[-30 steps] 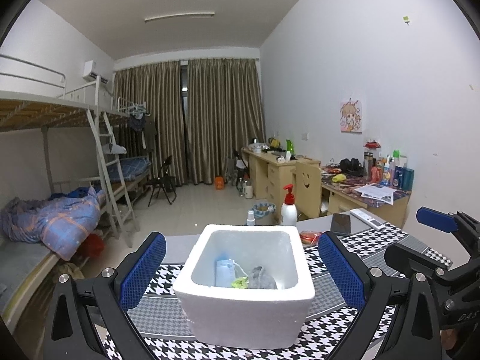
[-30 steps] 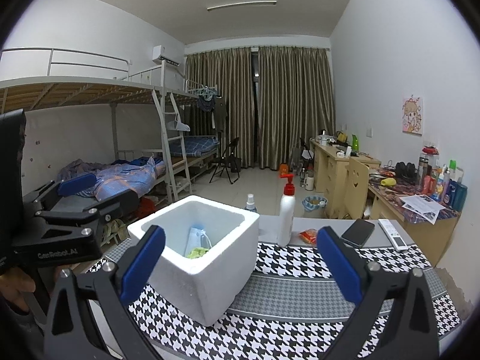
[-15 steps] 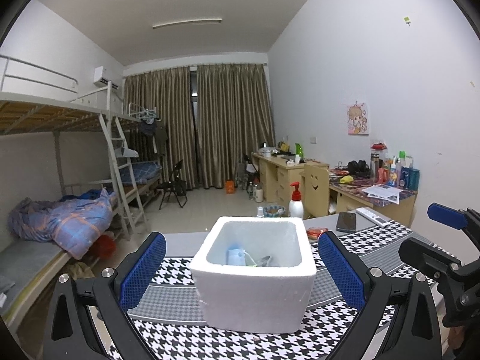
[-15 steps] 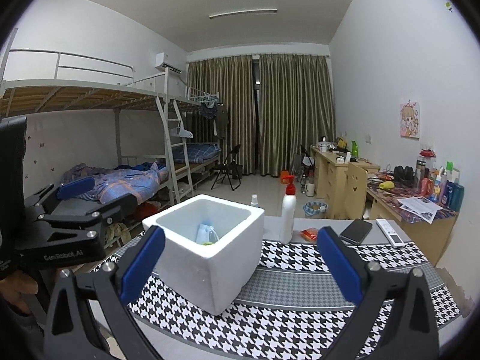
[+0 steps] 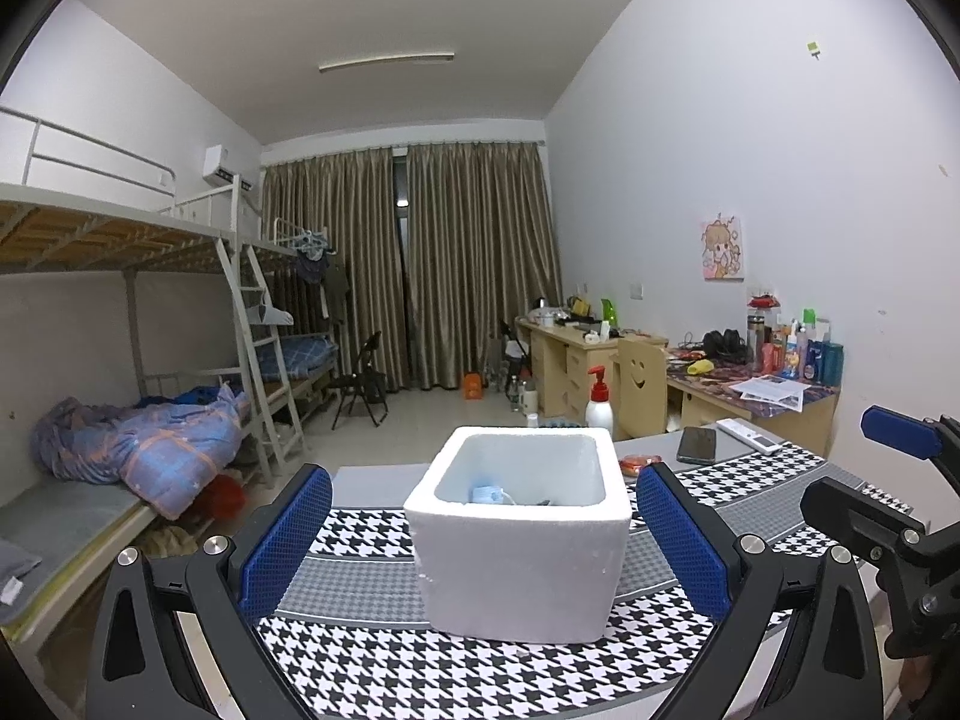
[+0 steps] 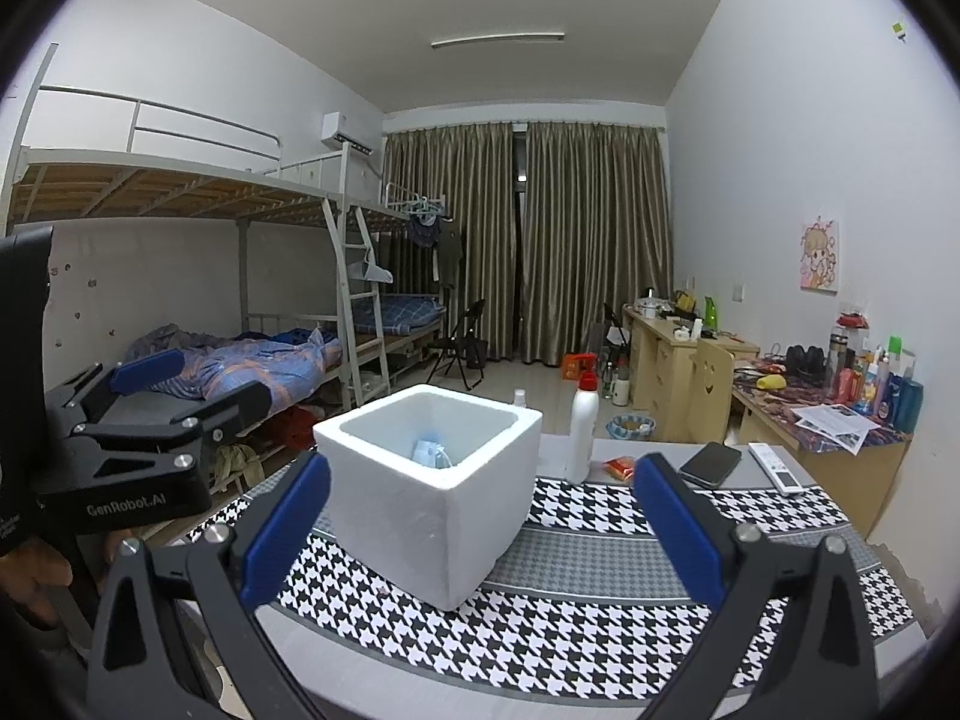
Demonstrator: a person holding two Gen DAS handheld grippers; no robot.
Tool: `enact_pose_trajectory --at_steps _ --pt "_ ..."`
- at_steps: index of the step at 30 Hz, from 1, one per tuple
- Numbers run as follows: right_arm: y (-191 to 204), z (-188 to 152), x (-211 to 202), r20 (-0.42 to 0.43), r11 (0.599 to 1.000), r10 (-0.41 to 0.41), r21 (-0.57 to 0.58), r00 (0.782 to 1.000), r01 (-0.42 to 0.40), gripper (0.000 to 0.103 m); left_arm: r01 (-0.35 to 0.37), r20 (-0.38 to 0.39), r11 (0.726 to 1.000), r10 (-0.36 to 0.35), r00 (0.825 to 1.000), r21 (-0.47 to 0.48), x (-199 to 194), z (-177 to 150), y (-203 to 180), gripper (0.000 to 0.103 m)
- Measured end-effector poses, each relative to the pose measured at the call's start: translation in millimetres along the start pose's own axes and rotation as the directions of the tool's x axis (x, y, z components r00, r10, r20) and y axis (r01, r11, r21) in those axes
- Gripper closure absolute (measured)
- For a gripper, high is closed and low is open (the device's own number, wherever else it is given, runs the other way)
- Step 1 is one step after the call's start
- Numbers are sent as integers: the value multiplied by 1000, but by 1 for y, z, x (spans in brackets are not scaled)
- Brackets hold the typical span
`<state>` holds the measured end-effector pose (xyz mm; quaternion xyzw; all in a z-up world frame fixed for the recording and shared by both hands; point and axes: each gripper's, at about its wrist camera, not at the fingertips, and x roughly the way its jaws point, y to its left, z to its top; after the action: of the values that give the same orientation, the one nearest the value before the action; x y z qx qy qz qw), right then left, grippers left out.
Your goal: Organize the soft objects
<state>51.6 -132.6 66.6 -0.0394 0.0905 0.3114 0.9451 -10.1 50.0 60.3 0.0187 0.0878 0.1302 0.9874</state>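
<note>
A white foam box (image 5: 519,531) stands on the houndstooth cloth (image 5: 360,534), seen also as the foam box (image 6: 429,480) in the right wrist view. Inside it I glimpse a light blue soft item (image 5: 487,494) with a cord; the rim hides most of the contents. The same blue item (image 6: 431,453) peeks out in the right view. My left gripper (image 5: 483,546) is open and empty, its blue pads on either side of the box but nearer me. My right gripper (image 6: 480,534) is open and empty, in front of the box. Each gripper shows at the other view's edge.
Behind the box stand a white pump bottle with a red top (image 6: 583,426), a small orange packet (image 6: 621,467), a black phone (image 6: 710,463) and a white remote (image 6: 775,467). A person's hand (image 6: 24,570) holds the left gripper. Bunk beds stand left, desks right.
Both grippers have drawn back and lowered from the box, so less of its inside shows now. Both stay open and empty.
</note>
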Motion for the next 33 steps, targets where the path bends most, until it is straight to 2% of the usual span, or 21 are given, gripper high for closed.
enact_pose_trajectory --at_steps 6,13,33 --pt "2 -7 -17 32 1000 -7 13 999 7 1 0 6 1000 0 1000 -2 -13 -5 -3 1" --pt "-1 -18 -22 29 1000 -16 17 999 15 1 -13 8 1000 13 1000 7 -21 -13 -10 1" --pt "2 -37 -28 42 999 -14 38 999 12 1 -25 -27 999 25 999 -22 -21 -39 -2 1"
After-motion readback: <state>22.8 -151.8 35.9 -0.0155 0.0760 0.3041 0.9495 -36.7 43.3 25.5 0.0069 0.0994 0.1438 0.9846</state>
